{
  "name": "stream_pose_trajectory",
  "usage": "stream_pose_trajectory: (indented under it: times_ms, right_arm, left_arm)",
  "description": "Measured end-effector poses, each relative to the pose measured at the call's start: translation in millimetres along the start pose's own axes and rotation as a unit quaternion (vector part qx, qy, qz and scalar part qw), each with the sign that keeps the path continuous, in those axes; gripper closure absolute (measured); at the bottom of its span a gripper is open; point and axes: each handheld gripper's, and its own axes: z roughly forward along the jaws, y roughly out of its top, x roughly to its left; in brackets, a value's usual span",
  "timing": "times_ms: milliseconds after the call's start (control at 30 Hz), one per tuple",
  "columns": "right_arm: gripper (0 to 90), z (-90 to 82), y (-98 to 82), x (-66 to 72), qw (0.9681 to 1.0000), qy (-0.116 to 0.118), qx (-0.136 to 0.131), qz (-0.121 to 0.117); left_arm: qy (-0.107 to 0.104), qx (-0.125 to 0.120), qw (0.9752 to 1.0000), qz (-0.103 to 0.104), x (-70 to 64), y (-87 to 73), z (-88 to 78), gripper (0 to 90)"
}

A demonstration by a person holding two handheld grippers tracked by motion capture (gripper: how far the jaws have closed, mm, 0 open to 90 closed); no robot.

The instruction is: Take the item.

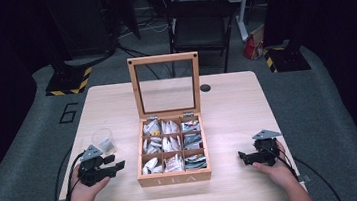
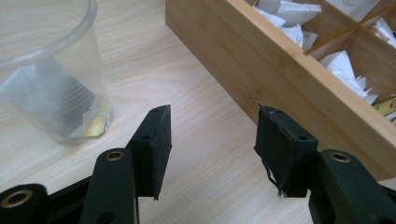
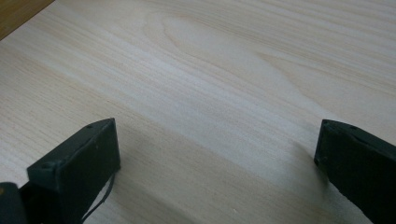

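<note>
Resting low over the tabletop, the left black two-jaw gripper points its jaws toward the open wooden tea box, with the jaws standing moderately apart and nothing between them. The left hand grips it from behind, the forearm coming up from the table's near edge, and a grey three-cornered plate sits on top of the tool. In the left gripper view the pads hover just above bare wood, between the clear plastic cup and the box's pale side wall. That cup stands upright just beyond the left gripper, with a tea bag lying inside it against the bottom.

Across the table, the right black two-jaw gripper lies close to the surface with its jaws wide and empty, aimed toward the box, and the right hand holds it from behind. It sits well apart from the box.

Between the two tools, the box has nine compartments filled with paper tea sachets, its glass-paned lid standing upright at the back.

Everything rests on a light wooden table. Beyond it, a black folding chair stands on grey floor in a dark room.
</note>
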Motion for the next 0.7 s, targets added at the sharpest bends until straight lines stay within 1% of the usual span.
stream_pose_trajectory:
  times_ms: [33, 100, 167, 200, 233, 300, 367, 400, 433, 500, 533, 600, 667, 700]
  right_arm:
    - [0.0, -0.1, -0.1, 0.2, 1.0000, 0.000, 0.000, 0.001]
    - [0.0, 0.0, 0.0, 0.0, 1.0000, 0.000, 0.000, 0.000]
    - [0.0, 0.0, 0.0, 0.0, 1.0000, 0.000, 0.000, 0.000]
    - [0.0, -0.1, 0.0, 0.2, 1.0000, 0.000, 0.000, 0.001]
    - [0.0, 0.0, 0.0, 0.1, 1.0000, 0.000, 0.000, 0.001]
    - [0.0, 0.0, 0.0, 0.0, 1.0000, 0.000, 0.000, 0.000]
    - [0.0, -0.1, 0.0, 0.2, 1.0000, 0.000, 0.000, 0.001]
    - [0.0, -0.1, -0.1, 0.2, 1.0000, 0.000, 0.000, 0.001]
    - [0.0, 0.0, 0.0, -0.1, 1.0000, 0.000, 0.000, -0.001]
    - [0.0, -0.1, 0.0, 0.2, 1.0000, 0.000, 0.000, 0.001]
    - [0.0, 0.0, 0.0, -0.1, 1.0000, 0.000, 0.000, 0.000]
    - [0.0, 0.0, 0.0, -0.1, 1.0000, 0.000, 0.000, -0.001]
    - [0.0, 0.0, 0.0, -0.1, 1.0000, 0.000, 0.000, 0.000]
    - [0.0, 0.0, 0.0, -0.1, 1.0000, 0.000, 0.000, -0.001]
  left_arm:
    - [0.002, -0.002, 1.0000, -0.002, 0.3, -1.3, 1.7, 45.6]
    - [0.002, 0.007, 1.0000, -0.002, 3.1, -3.3, 3.0, 45.6]
    - [0.003, 0.010, 0.9999, -0.001, 3.7, -5.0, 4.3, 45.6]
    - [0.003, 0.008, 1.0000, -0.005, 3.1, -5.8, 5.2, 45.6]
    - [-0.001, 0.013, 0.9999, -0.004, 3.4, -6.3, 5.1, 45.6]
    - [0.000, 0.011, 0.9999, -0.003, 3.5, -7.8, 7.3, 45.5]
    - [0.000, 0.014, 0.9999, -0.003, 4.3, -9.0, 8.7, 45.2]
    - [-0.001, 0.017, 0.9999, 0.001, 5.4, -9.3, 9.2, 45.2]
    - [0.002, 0.014, 0.9999, -0.002, 5.4, -10.1, 10.2, 45.1]
    - [-0.002, 0.025, 0.9997, -0.004, 6.3, -11.0, 10.6, 45.0]
    - [0.001, 0.022, 0.9997, -0.004, 6.1, -11.8, 11.8, 45.0]
    - [-0.001, 0.031, 0.9995, 0.002, 6.8, -12.1, 12.3, 45.0]
    - [-0.001, 0.035, 0.9994, 0.002, 6.6, -12.8, 13.9, 45.0]
    - [0.001, 0.036, 0.9994, 0.005, 7.2, -13.4, 15.0, 45.0]
